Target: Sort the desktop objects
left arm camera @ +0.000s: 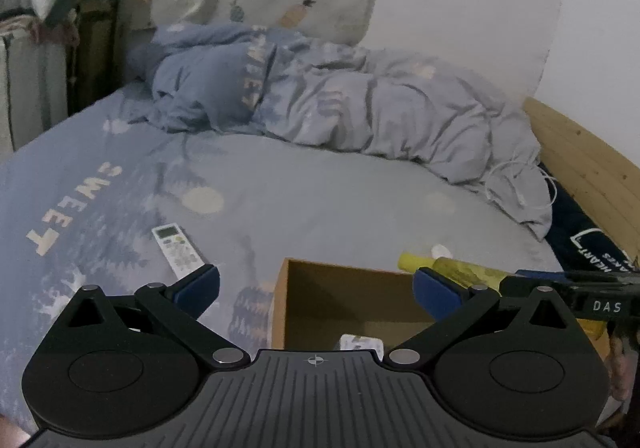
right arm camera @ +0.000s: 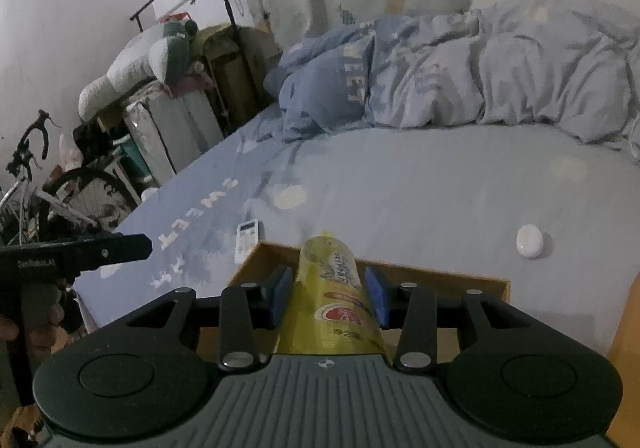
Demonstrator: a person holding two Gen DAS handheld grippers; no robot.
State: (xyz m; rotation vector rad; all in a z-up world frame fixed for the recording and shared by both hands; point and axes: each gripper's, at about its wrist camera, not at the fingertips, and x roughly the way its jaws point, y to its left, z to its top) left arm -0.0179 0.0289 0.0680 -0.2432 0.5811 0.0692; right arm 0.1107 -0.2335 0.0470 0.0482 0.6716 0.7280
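My right gripper (right arm camera: 330, 298) is shut on a yellow bottle (right arm camera: 334, 288) and holds it lying over the open cardboard box (right arm camera: 440, 277). The bottle also shows in the left wrist view (left arm camera: 452, 268), at the box's right side (left arm camera: 282, 300). My left gripper (left arm camera: 316, 288) is open and empty above the box's near left part. A white blister pack (left arm camera: 360, 342) lies inside the box. A white remote (left arm camera: 178, 248) lies on the bed left of the box; it also shows in the right wrist view (right arm camera: 247, 234). A small white round object (right arm camera: 529, 241) lies on the sheet to the right.
A rumpled blue duvet (left arm camera: 340, 100) fills the back of the bed. A wooden bed frame (left arm camera: 588, 160) and a white cable (left arm camera: 516, 184) are at the right. A bicycle (right arm camera: 52, 192) and stacked bedding (right arm camera: 152, 60) stand beyond the bed's left edge.
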